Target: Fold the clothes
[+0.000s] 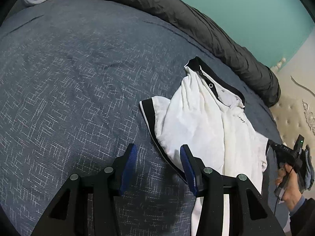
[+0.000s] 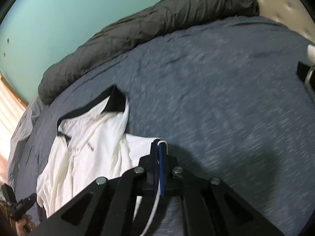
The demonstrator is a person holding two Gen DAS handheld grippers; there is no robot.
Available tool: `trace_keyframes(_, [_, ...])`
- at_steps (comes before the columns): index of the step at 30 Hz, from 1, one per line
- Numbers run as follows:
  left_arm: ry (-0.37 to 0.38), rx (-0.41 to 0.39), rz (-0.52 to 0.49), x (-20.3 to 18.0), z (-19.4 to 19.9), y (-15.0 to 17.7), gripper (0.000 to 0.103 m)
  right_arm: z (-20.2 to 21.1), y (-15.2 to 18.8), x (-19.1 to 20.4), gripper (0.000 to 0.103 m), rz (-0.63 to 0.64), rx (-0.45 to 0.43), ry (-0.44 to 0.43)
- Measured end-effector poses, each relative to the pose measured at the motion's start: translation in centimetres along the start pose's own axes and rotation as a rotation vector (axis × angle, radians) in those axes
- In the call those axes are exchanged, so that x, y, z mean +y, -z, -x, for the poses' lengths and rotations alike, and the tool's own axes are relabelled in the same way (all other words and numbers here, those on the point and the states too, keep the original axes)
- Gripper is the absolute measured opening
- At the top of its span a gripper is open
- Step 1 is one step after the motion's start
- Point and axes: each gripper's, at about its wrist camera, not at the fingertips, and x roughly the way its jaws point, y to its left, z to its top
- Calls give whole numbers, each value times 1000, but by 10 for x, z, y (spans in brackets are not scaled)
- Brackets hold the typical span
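A white polo shirt (image 1: pixel 196 122) with a black collar (image 1: pixel 222 80) and black sleeve cuff (image 1: pixel 148 114) lies crumpled on a blue-grey bedspread (image 1: pixel 69 78). My left gripper (image 1: pixel 159 147) hovers open over the bedspread at the shirt's near left edge; its right finger (image 1: pixel 187 163) overlaps the hem, and only bedspread shows between the blue pads. In the right wrist view the shirt (image 2: pixel 94 157) lies left of centre. There my right gripper (image 2: pixel 159 144) is shut on the edge of a sleeve, and white piping runs down between the pads.
A rolled dark duvet (image 1: pixel 187 19) lies along the bed's far side against a teal wall (image 1: pixel 246 4). A beige tufted headboard (image 1: pixel 291 118) stands at the right. A hand (image 1: pixel 287 182) holds the other gripper by the shirt's right edge. Open bedspread (image 2: pixel 216 98) spreads right of the shirt.
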Motion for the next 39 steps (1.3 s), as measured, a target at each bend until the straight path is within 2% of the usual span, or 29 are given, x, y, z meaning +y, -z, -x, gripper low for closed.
trace_keyframes(7, [-4,-3,19,4,2,0,50,15,-20,-20,1,-22,-30,82])
trace_keyframes(12, [-5,-12,28,6,5,-2,50,9,-25,-38,1,-56,-33,183])
trace_keyframes(15, [-7,-21,36,9,8,-3,50,-6,-22,-54,1,-122,10,240])
trace_keyframes(17, [-6,-20,42,11,8,-3,50,-18,-17,-60,1,-150,59,228])
trace_keyframes(22, [3,-8,44,10,5,-2,50,-12,-9,-68,5,-212,37,124])
trace_keyframes(23, [6,-8,42,9,4,-2,50,-7,-5,-69,16,-225,37,117])
trace_keyframes(24, [8,-7,40,8,4,-2,50,0,2,-69,36,-227,31,92])
trace_keyframes(25, [10,-6,39,7,4,-1,50,7,9,-68,41,-229,25,68])
trace_keyframes(28, [15,-4,36,6,4,-1,50,24,31,-63,41,-229,25,-6])
trace_keyframes(32, [21,-6,39,5,5,-1,50,28,55,-55,41,-233,65,-61])
trace_keyframes(37, [27,-8,42,4,6,-1,50,12,71,-36,41,-196,113,-71])
trace_keyframes(38, [27,-7,43,4,5,-1,50,10,73,-34,36,-203,108,-73])
trace_keyframes(39, [27,-6,43,4,5,-1,50,9,75,-32,21,-207,104,-75])
